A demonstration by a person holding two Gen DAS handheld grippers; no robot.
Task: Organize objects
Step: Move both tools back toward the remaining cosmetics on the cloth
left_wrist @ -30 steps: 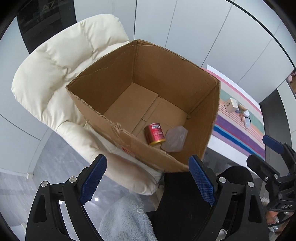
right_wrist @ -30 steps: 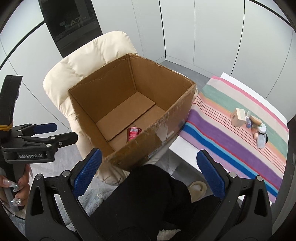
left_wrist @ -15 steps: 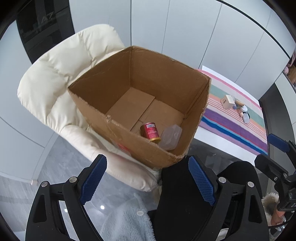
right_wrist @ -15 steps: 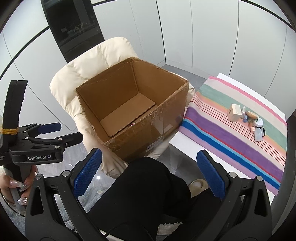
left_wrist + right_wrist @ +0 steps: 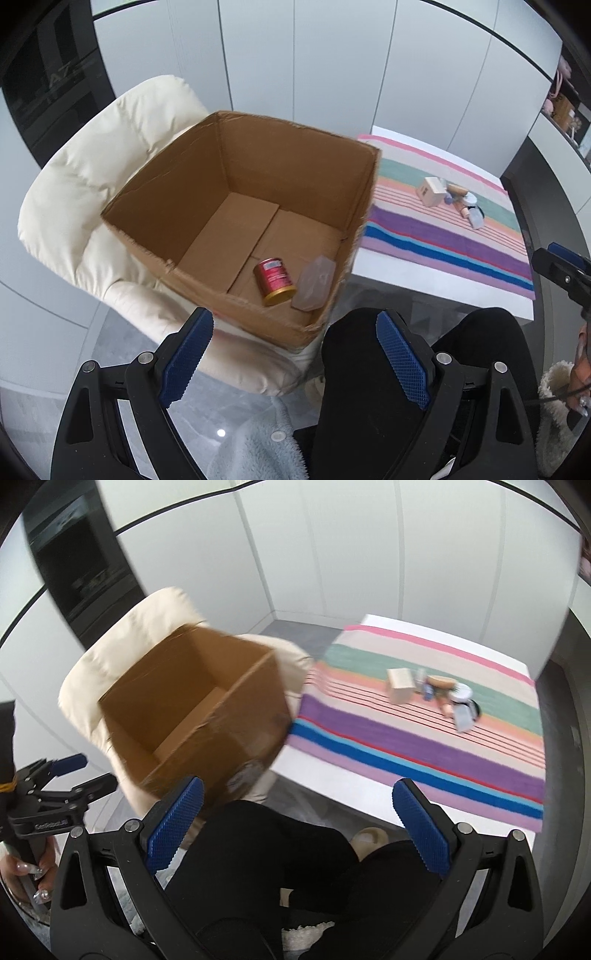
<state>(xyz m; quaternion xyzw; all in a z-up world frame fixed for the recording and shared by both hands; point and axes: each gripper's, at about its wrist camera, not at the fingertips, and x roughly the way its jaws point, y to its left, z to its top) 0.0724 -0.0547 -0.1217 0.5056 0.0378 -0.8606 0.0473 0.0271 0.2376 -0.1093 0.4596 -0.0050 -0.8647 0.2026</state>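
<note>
An open cardboard box (image 5: 177, 192) sits on a cream chair (image 5: 74, 177). Inside lie a red can (image 5: 274, 281) and a clear plastic case (image 5: 314, 283). My left gripper (image 5: 293, 362) is open and empty, held back from the box's near edge. My right gripper (image 5: 297, 823) is open and empty, facing between the box (image 5: 229, 731) and a striped cloth (image 5: 424, 734). On the cloth stand a small wooden box (image 5: 400, 685) and several small bottles and jars (image 5: 456, 701). They also show in the left wrist view (image 5: 461, 205).
The striped cloth (image 5: 443, 243) covers a white table (image 5: 424, 291) to the right of the chair. My black-clad legs (image 5: 266, 849) are below both grippers. White wall panels and a dark cabinet (image 5: 44, 85) stand behind.
Both grippers have pulled back and swung right; the box looks smaller and farther left. The table objects are more central in the right wrist view. Both stay open.
</note>
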